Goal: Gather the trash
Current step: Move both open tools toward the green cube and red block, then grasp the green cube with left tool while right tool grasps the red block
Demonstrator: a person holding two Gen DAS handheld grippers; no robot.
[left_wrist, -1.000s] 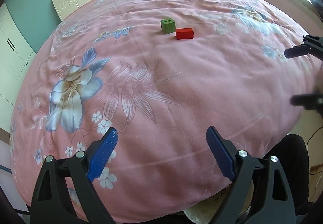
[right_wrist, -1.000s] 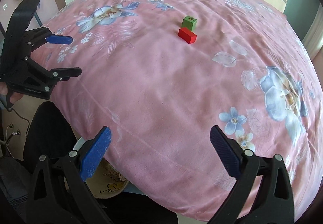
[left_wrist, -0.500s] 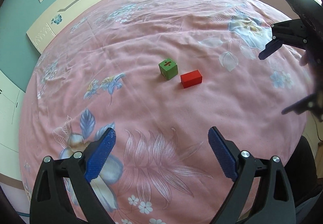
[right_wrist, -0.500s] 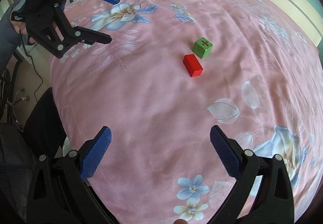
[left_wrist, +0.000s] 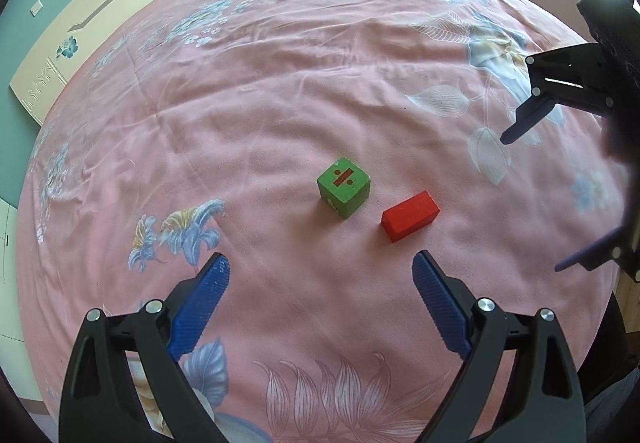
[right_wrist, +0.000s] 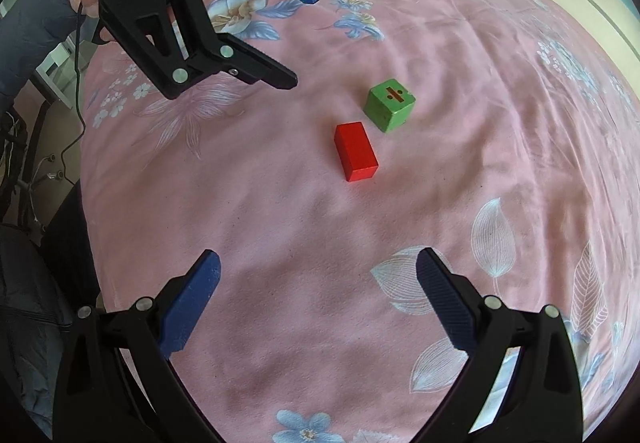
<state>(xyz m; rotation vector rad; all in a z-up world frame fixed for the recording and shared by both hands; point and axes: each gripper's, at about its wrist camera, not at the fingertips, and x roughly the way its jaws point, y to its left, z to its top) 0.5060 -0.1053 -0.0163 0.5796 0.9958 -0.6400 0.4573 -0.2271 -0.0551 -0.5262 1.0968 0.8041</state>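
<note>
Pink bedspread (left_wrist: 280,91): carries a green cube (left_wrist: 343,187) just beside a red block (left_wrist: 410,216), not touching.
Change: both claws have come in over the bed, nearer the blocks.
Left claw (left_wrist: 320,279): released, empty.
Right claw (right_wrist: 318,271): released, empty.
Obstacles: none between claws and blocks; no bin visible.

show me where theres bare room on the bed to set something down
Most of the bedspread is bare. One free patch lies between the right gripper and the red block; another stretches from the green cube to the headboard. The only crowded spot is the middle, where cube and block sit close but apart, with the left gripper nearby.
</note>
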